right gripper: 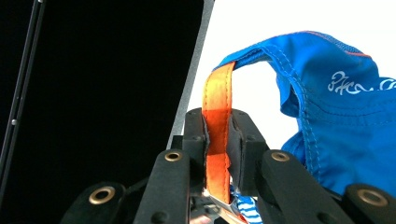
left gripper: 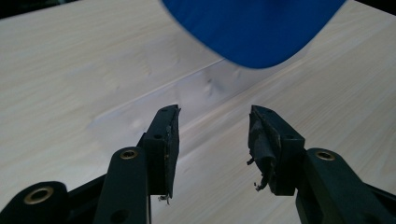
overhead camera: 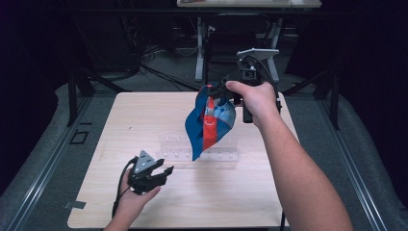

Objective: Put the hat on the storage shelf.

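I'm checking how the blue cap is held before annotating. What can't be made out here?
- Blue fabric cap, left gripper view: top cut off by the frame edge, blurred.
- Orange strap, right gripper view: lower end hidden behind the right tongs.
- Clear plastic rack, high view: middle hidden by the hanging cap.

A lab-like recording space: a pale wooden table (overhead camera: 144, 125) on grey carpet, cables (overhead camera: 144, 62) trailing behind, metal desk legs (overhead camera: 199, 48), dark surroundings.

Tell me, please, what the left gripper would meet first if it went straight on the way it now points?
Probably the clear plastic rack lying on the table, straight beyond the left gripper and its empty, parted jaws. The hanging blue cap sits above that line, though depth is hard to judge, so it might brush the cap first.
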Demonstrator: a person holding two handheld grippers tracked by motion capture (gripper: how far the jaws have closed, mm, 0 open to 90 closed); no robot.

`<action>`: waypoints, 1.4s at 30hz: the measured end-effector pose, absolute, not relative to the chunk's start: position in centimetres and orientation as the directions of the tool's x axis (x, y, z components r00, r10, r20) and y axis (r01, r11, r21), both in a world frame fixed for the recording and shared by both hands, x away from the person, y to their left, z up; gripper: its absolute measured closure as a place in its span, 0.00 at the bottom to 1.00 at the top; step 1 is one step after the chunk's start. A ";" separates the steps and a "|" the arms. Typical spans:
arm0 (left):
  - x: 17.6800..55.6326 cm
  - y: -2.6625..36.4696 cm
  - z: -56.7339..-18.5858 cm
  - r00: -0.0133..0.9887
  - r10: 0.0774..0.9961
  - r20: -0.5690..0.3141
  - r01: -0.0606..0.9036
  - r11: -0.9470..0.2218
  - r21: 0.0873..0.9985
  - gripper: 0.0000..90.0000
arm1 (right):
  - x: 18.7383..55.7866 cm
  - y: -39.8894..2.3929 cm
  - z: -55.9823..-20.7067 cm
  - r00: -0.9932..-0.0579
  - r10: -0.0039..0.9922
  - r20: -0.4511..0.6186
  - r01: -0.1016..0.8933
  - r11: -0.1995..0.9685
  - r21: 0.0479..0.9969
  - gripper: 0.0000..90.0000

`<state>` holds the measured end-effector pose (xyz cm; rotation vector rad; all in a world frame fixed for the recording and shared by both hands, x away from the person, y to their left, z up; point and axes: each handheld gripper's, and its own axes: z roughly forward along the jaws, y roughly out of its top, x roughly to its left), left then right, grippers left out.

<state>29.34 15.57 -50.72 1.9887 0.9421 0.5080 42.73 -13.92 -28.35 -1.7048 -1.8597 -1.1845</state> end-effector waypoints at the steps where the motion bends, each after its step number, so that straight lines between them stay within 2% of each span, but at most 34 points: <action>1: 29.5 14.5 -50.5 0.648 0.761 0.031 0.403 -0.376 0.835 0.60 | 42.7 -13.9 -28.3 -0.211 0.644 0.735 0.940 -0.071 0.332 0.87; 7: 30.5 10.4 -49.7 0.675 0.730 0.109 0.354 -0.450 0.820 0.58 | 42.8 -14.1 -28.4 -0.213 0.643 0.736 0.940 -0.071 0.334 0.87; 10: 30.8 9.5 -49.6 0.681 0.725 0.105 0.353 -0.451 0.819 0.59 | 42.8 -14.1 -28.4 -0.215 0.643 0.735 0.938 -0.072 0.338 0.87; 15: 31.4 8.2 -49.5 0.674 0.729 0.116 0.352 -0.456 0.818 0.66 | 42.8 -14.5 -28.3 -0.207 0.639 0.741 0.943 -0.072 0.325 0.87; 18: 31.5 8.0 -49.6 0.670 0.732 0.121 0.356 -0.460 0.813 0.77 | 42.8 -14.8 -28.6 -0.209 0.636 0.743 0.941 -0.077 0.330 0.87; 21: 31.7 8.2 -49.6 0.673 0.730 0.119 0.355 -0.461 0.813 0.82 | 42.7 -15.1 -28.7 -0.202 0.634 0.746 0.941 -0.085 0.327 0.87; 24: 31.7 8.5 -49.5 0.670 0.735 0.104 0.361 -0.445 0.819 0.91 | 42.7 -15.2 -28.7 -0.204 0.634 0.745 0.941 -0.083 0.328 0.87; 31: 31.8 9.0 -49.6 0.685 0.722 0.096 0.359 -0.448 0.819 0.96 | 42.7 -15.1 -28.7 -0.206 0.635 0.745 0.941 -0.079 0.328 0.87; 42: 31.8 9.3 -50.2 0.698 0.713 0.066 0.378 -0.445 0.812 0.97 | 43.0 -14.5 -29.6 -0.198 0.633 0.749 0.947 -0.073 0.312 0.87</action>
